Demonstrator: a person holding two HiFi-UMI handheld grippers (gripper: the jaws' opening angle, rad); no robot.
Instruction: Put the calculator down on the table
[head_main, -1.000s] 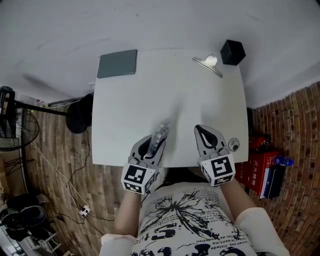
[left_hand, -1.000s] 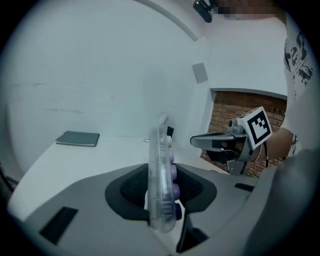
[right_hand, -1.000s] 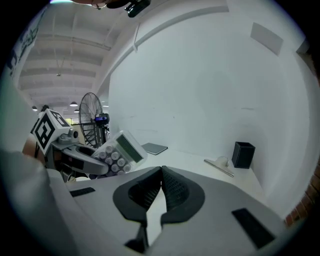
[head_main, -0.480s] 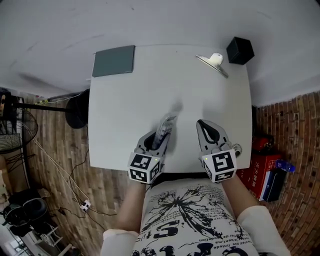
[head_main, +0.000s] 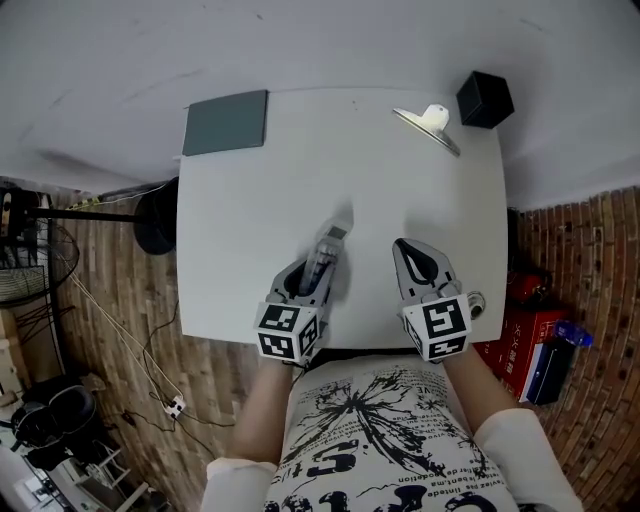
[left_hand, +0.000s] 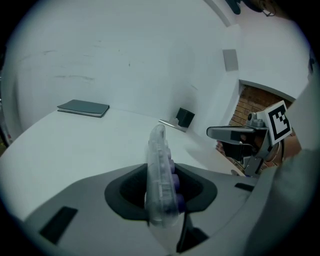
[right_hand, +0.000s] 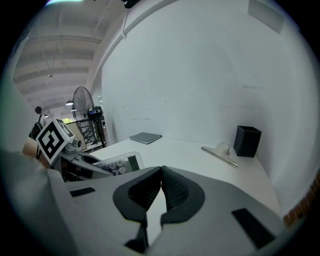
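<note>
A clear-cased calculator (left_hand: 159, 175) with purple keys stands on edge between the jaws of my left gripper (head_main: 318, 262), which is shut on it. In the head view the calculator (head_main: 325, 255) juts forward over the white table (head_main: 260, 200) near its front edge. From the right gripper view the calculator (right_hand: 117, 163) shows its keys and display, tilted toward that side. My right gripper (head_main: 408, 250) hangs beside it to the right, shut with nothing between its pads (right_hand: 161, 187).
A dark green notebook (head_main: 226, 122) lies at the table's far left corner. A metal clip with a white knob (head_main: 428, 124) and a black box (head_main: 484, 99) sit at the far right. A fan stand and cables are on the floor at left.
Both grippers sank a little toward the table and moved forward. The calculator stayed in the left jaws and came lower with them.
</note>
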